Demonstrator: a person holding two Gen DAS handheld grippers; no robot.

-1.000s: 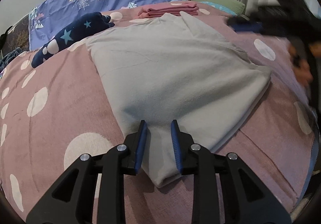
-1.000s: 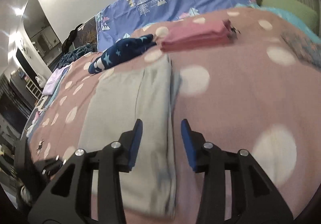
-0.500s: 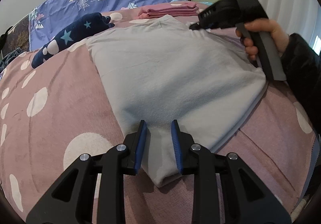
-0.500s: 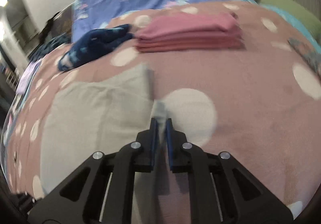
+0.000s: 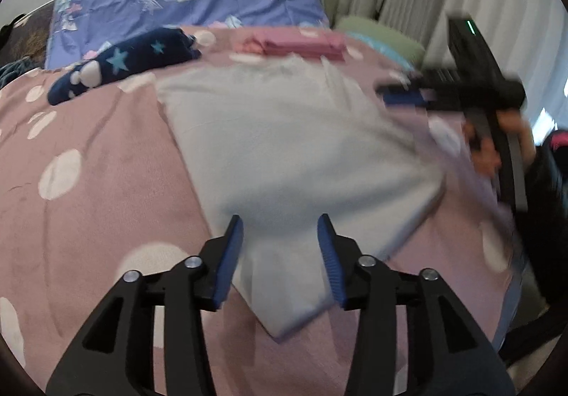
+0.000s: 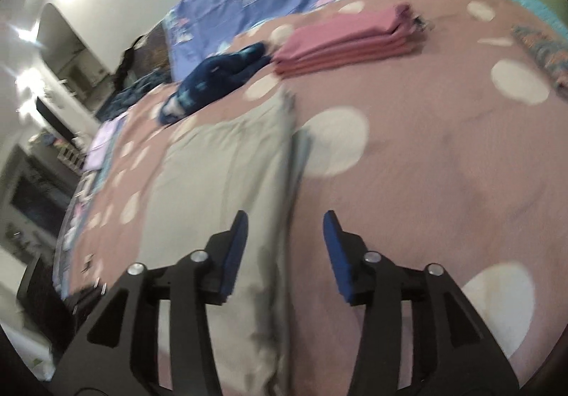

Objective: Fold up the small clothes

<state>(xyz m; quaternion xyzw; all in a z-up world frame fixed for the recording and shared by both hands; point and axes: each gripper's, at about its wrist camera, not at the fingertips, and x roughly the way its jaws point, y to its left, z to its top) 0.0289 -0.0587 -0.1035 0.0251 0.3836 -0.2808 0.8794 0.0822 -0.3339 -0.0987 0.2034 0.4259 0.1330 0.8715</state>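
Now the grey garment (image 5: 294, 154) lies lengthwise ahead; the left gripper (image 5: 280, 254), jaws spread, straddles its near corner, while the right gripper (image 6: 284, 250), also spread, hovers at its edge.

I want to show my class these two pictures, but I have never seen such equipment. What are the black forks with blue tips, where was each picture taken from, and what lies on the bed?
There is no robot: a person holds one hand tool in each hand, each with two blue-padded fingers and a camera looking along them. One picture comes from the left gripper, the other from the right gripper. Both are open and hold nothing. Under them a folded grey garment lies on a pink spotted blanket. Farther back are a pink stack and a navy star-patterned cloth. The left view also shows the right gripper, blurred, in the person's hand.
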